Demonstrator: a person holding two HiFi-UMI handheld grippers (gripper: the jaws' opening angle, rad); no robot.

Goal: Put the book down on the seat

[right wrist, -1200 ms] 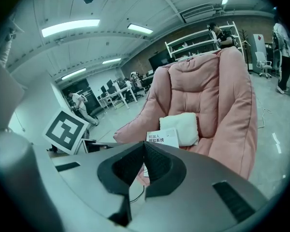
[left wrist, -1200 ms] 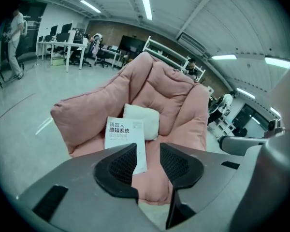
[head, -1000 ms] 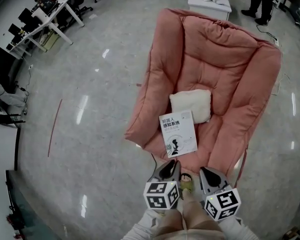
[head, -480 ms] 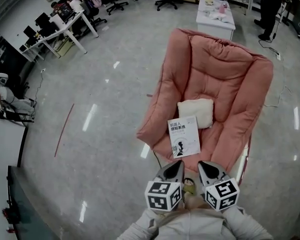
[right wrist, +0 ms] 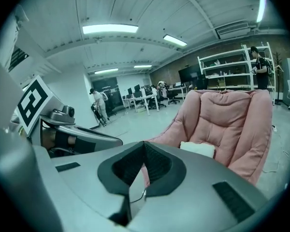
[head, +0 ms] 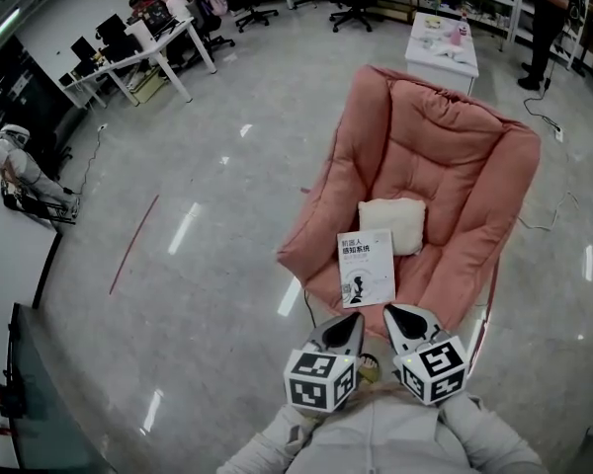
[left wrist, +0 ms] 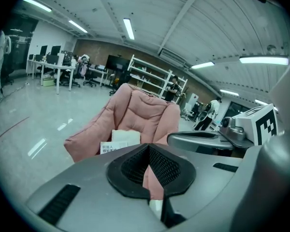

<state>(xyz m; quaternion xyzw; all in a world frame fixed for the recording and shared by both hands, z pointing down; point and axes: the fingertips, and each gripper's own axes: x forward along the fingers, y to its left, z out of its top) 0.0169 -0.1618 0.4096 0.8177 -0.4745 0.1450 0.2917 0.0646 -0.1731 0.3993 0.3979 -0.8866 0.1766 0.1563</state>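
Observation:
A white book (head: pixel 366 268) lies flat at the front of the seat of a pink padded chair (head: pixel 455 156), just in front of a cream pillow (head: pixel 392 223). My left gripper (head: pixel 353 320) and right gripper (head: pixel 391 312) hover side by side short of the chair's front edge, close to my body. Both are shut with nothing between the pads. In the left gripper view the book (left wrist: pixel 108 148) and pillow (left wrist: pixel 125 136) show beyond the closed tip of the left gripper (left wrist: pixel 148 147). The right gripper (right wrist: pixel 144 143) points at the chair (right wrist: pixel 227 112) and the pillow (right wrist: pixel 197 149).
A white table (head: pixel 445 42) with small items stands behind the chair. Desks and office chairs (head: pixel 158 33) fill the back left. A person (head: pixel 549 8) stands by shelves at the back right. A cable (head: pixel 553 215) trails on the glossy floor right of the chair.
Both grippers and my view have drawn back from the chair, which now looks smaller and farther. The book stays in the same spot on the seat.

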